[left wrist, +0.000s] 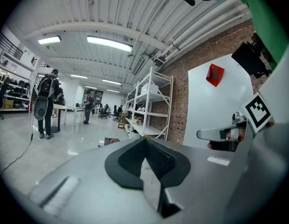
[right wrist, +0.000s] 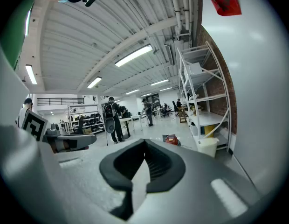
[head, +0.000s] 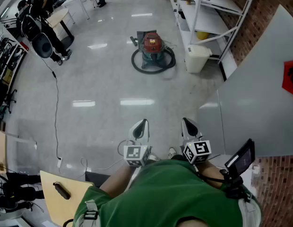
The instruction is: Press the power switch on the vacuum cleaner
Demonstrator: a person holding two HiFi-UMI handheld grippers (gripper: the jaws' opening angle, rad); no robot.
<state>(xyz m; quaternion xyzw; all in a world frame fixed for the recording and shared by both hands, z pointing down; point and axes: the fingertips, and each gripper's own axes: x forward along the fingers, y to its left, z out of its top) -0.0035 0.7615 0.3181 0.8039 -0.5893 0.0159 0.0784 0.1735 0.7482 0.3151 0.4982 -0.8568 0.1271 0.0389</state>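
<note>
The vacuum cleaner [head: 152,48], with a red top, a teal body and a black hose coiled round its base, stands on the glossy floor far ahead. It shows small in the right gripper view [right wrist: 171,139] and barely in the left gripper view [left wrist: 110,141]. My left gripper [head: 142,125] [left wrist: 145,141] and right gripper [head: 187,123] [right wrist: 145,143] are held side by side close to my body, both pointing toward the vacuum and well short of it. Both are shut on nothing. I cannot make out the power switch from here.
White shelving [head: 208,13] lines the right wall, with a white bin [head: 197,58] beside the vacuum. A large white panel [head: 260,98] stands at my right. A person with a black backpack [head: 42,37] stands far left, and a cable [head: 56,117] trails across the floor.
</note>
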